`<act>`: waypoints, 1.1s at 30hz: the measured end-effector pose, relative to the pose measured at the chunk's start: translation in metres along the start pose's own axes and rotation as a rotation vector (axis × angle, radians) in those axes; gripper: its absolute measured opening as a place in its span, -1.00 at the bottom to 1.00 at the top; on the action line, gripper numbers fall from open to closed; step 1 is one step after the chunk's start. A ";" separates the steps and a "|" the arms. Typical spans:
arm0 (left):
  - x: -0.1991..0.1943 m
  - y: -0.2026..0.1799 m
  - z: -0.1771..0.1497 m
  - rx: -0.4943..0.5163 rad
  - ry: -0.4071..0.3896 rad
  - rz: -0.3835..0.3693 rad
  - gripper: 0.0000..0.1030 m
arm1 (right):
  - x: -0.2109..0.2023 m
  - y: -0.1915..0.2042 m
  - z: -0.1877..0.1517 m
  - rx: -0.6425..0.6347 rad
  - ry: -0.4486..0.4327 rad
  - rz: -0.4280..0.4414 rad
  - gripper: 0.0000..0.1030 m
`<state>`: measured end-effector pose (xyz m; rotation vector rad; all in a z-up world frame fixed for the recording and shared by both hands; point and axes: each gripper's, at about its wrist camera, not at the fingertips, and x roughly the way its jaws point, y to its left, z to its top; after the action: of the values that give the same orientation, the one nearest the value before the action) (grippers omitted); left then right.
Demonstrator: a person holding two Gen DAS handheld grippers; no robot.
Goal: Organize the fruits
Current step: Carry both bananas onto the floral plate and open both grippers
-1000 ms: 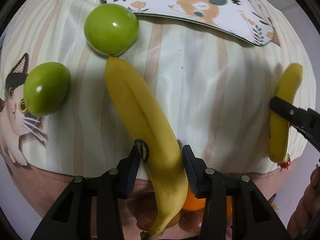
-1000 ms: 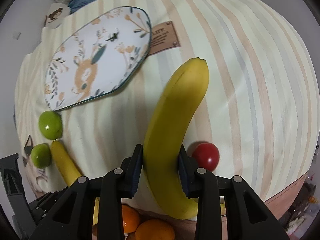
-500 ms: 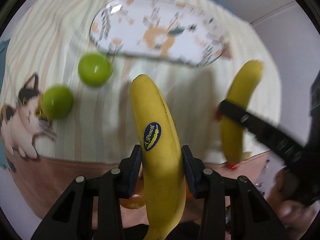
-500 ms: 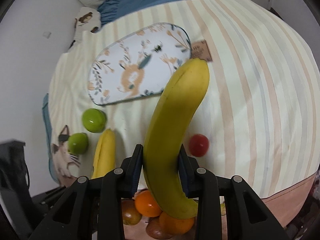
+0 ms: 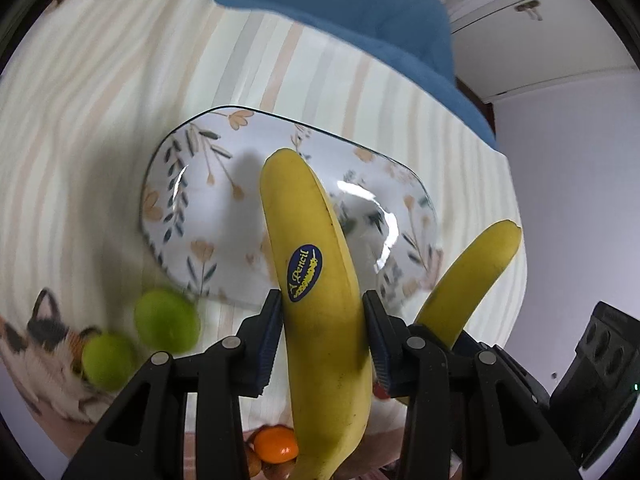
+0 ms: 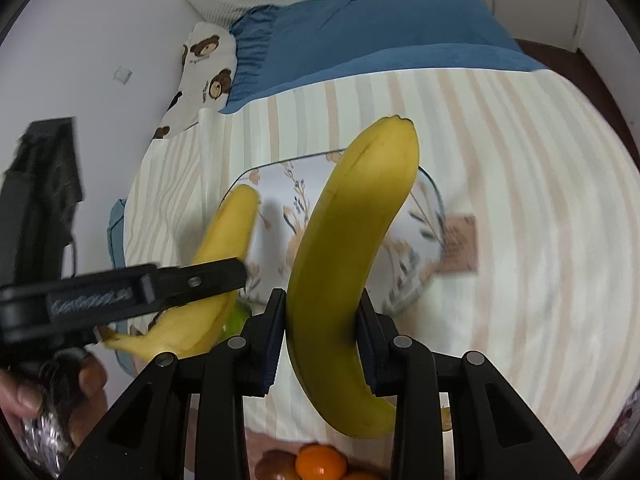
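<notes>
My left gripper (image 5: 322,336) is shut on a yellow banana with a blue sticker (image 5: 316,264), held in the air over the flowered white plate (image 5: 224,216). My right gripper (image 6: 322,340) is shut on a second, curved banana (image 6: 352,248), also above the plate (image 6: 276,184). The two bananas hang side by side; the right one (image 5: 472,276) shows at the right of the left wrist view. In the right wrist view the left banana (image 6: 228,248) is crossed by a left gripper finger (image 6: 192,280). Two green fruits (image 5: 166,320) (image 5: 107,361) lie beside the plate's near corner.
The plate rests on a striped cloth (image 5: 100,120) over a bed, with a blue blanket (image 5: 360,4) and a bear pillow (image 6: 204,64) behind. Oranges (image 6: 320,460) and brown fruits (image 6: 276,466) lie at the cloth's near edge. A hand (image 6: 24,396) holds the left gripper.
Both grippers have lifted their bananas off the cloth and carried them forward over the plate. The green fruits have slid to the lower left of the left wrist view.
</notes>
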<state>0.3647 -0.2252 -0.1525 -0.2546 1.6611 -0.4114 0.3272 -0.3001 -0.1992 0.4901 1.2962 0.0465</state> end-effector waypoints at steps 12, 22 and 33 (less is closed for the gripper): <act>0.045 0.034 0.036 -0.050 0.119 -0.001 -0.29 | 0.072 -0.006 0.043 -0.062 0.158 -0.053 -0.31; 0.067 0.045 0.018 -0.038 0.141 0.079 -0.27 | 0.090 -0.013 0.042 -0.064 0.201 -0.089 -0.27; 0.005 0.034 -0.003 0.113 -0.030 0.269 0.57 | 0.050 -0.020 0.041 -0.058 0.165 -0.159 0.83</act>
<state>0.3631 -0.1958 -0.1702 0.0467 1.6105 -0.2947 0.3747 -0.3161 -0.2441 0.3373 1.4883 -0.0083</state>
